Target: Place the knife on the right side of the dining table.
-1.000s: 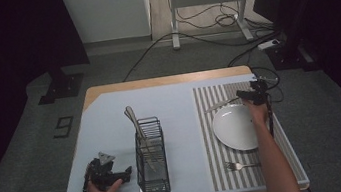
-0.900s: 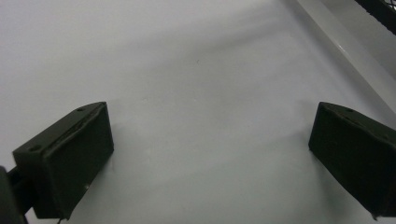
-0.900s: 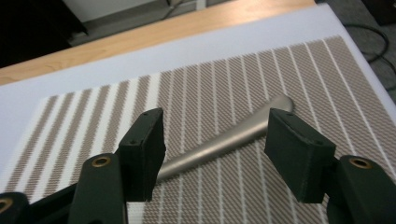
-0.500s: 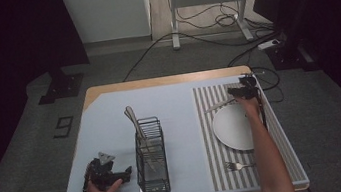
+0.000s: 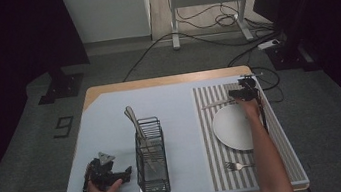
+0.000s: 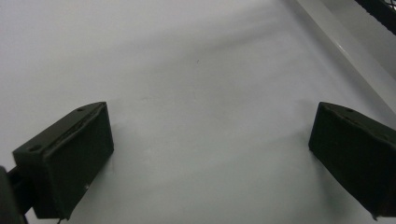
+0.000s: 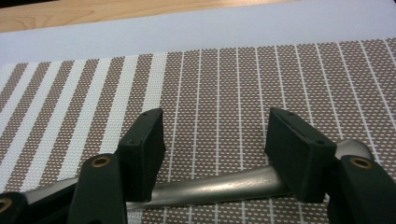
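A silver utensil (image 5: 216, 103) lies across the far end of the striped placemat (image 5: 211, 146), just beyond the white plate (image 5: 233, 127). My right gripper (image 5: 239, 94) sits at its right end. In the right gripper view the jaws of that gripper (image 7: 215, 135) stand open low over the placemat (image 7: 224, 84), with the utensil's handle (image 7: 210, 186) running crosswise beneath them, not pinched. My left gripper (image 5: 125, 174) rests on the pale blue mat at the front left, left of the black wire caddy (image 5: 150, 154). Its jaws (image 6: 210, 140) are wide open with nothing between them.
The caddy holds long utensils (image 5: 134, 121) that lean out to the far left. A fork (image 5: 236, 166) lies on the placemat in front of the plate. Bare wood of the table (image 5: 156, 82) runs along the far edge. Cables cross the floor beyond.
My right gripper has moved left and slightly farther away, from the plate's far right rim to the utensil's end. The left gripper has stayed put.
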The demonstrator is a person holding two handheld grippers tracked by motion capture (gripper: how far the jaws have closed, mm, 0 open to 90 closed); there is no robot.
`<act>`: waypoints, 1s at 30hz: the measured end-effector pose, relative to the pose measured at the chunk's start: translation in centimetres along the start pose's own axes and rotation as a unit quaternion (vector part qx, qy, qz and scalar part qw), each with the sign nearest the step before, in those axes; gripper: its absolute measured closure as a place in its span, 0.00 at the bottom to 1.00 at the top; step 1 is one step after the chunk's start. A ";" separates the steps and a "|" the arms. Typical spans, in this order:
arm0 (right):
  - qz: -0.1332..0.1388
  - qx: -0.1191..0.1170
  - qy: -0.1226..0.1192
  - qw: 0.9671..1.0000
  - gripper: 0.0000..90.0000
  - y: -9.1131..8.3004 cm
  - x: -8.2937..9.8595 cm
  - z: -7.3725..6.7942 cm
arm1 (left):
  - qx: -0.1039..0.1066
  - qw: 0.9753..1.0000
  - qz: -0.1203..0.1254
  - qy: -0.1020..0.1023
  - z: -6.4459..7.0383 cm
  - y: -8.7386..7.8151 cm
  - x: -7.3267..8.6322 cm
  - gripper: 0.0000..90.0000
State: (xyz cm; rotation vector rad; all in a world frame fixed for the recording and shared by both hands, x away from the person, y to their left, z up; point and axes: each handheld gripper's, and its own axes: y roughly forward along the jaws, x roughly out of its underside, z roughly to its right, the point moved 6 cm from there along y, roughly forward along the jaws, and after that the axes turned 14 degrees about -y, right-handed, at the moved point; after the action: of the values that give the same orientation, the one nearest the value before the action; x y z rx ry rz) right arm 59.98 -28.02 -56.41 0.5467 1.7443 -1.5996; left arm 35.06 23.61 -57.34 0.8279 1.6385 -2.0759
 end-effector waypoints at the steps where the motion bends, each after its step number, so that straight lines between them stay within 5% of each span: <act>1: -0.001 0.000 0.002 1.000 0.41 0.0 0.0 0.0 | 0.000 1.000 0.000 0.000 0.0 0.0 0.0 0.00; 18: -0.004 -0.001 0.017 1.000 0.39 -0.4 0.2 0.2 | 0.000 1.000 0.000 0.000 0.0 0.0 0.0 0.00; 30: 0.036 -0.013 0.039 0.999 0.39 -3.0 0.8 1.1 | 0.000 1.000 0.000 0.000 0.0 0.0 0.0 0.00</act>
State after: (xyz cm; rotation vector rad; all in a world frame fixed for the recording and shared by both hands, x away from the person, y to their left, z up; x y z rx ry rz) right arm 57.52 -29.69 -54.93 0.6591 1.7794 -1.5208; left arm 35.06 23.61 -57.34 0.8280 1.6389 -2.0763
